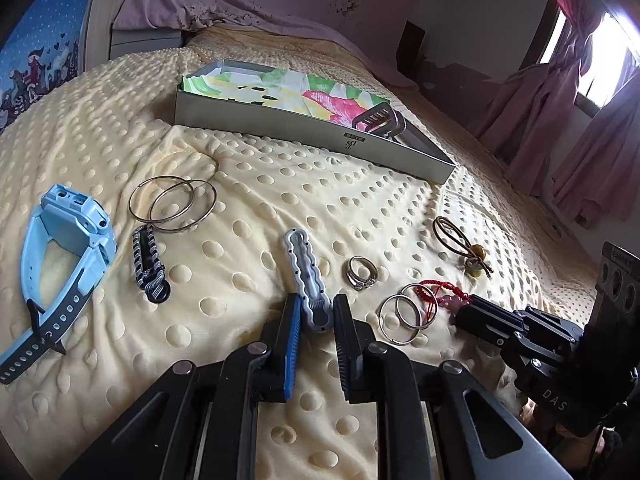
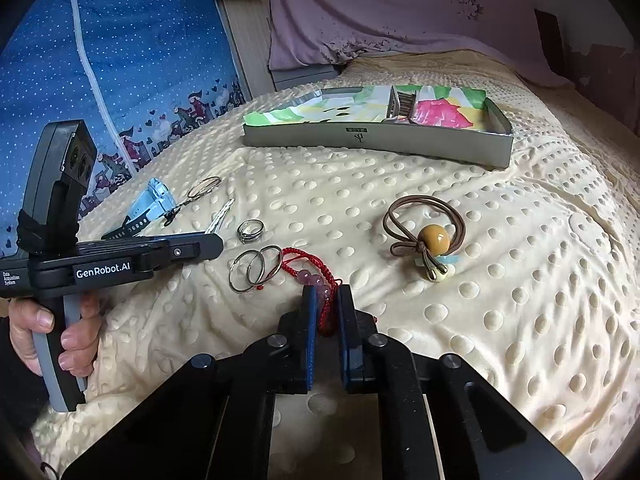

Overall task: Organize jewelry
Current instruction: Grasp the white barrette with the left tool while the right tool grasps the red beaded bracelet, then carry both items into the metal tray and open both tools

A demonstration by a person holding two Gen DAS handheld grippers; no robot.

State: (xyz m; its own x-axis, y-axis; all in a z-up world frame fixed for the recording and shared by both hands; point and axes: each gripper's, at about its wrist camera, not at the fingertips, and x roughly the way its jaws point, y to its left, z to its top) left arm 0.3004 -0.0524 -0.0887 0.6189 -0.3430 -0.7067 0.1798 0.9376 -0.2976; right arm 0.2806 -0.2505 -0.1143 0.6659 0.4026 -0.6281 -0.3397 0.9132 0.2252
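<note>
On the yellow dotted blanket lie a blue watch (image 1: 60, 248), two big bangles (image 1: 172, 204), a black-white bracelet (image 1: 149, 264), a grey-blue hair clip (image 1: 308, 280), a silver ring (image 1: 362, 274), two small hoops (image 1: 404, 316), a red cord bracelet with pink beads (image 2: 316, 276) and a brown hair tie with a yellow bead (image 2: 424, 236). My left gripper (image 1: 316, 312) is open, its fingers on either side of the clip's near end. My right gripper (image 2: 325, 300) has its jaws narrowly parted around the red bracelet's beads. A grey box (image 1: 320, 136) with a floral lining holds a comb-like clip (image 1: 378, 120).
The box stands at the back of the bed (image 2: 520, 300). A blue patterned quilt (image 2: 120, 80) rises on the left, a purple sheet (image 2: 400, 8) lies behind, and pink curtains (image 1: 560, 112) hang at the right. A hand (image 2: 52, 332) holds the left gripper's handle.
</note>
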